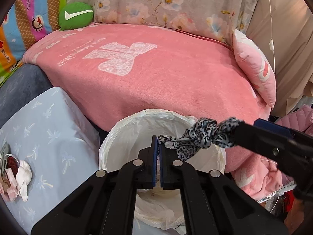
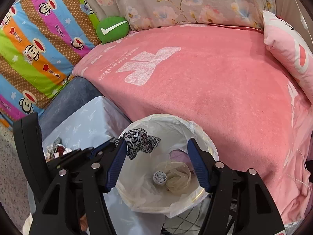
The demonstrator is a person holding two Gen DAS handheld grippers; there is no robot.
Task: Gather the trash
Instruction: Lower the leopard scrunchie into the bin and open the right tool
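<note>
Trash here means the scraps heaped on the pale blue table (image 1: 45, 137) at the left, plus one piece already in transit; it all goes into the white-lined bin (image 2: 201, 135), which stands against the pink blanket (image 1: 156, 78). The bin already holds a crumpled beige wad (image 2: 179, 176) and a small grey rolled piece (image 2: 160, 178). The leopard-print cloth strip (image 1: 199, 135) hangs right above the bin opening. The left gripper (image 1: 157, 143) is clamped on one end of it, fingers pressed together. The right gripper (image 2: 156, 150) stands with its fingers spread wide, the strip merely brushing its left finger. The step in hand appears to be the drop: the next move calls for the left fingers to part so the strip falls inside, then a return to the remaining pile (image 1: 13, 168) on the table.
</note>
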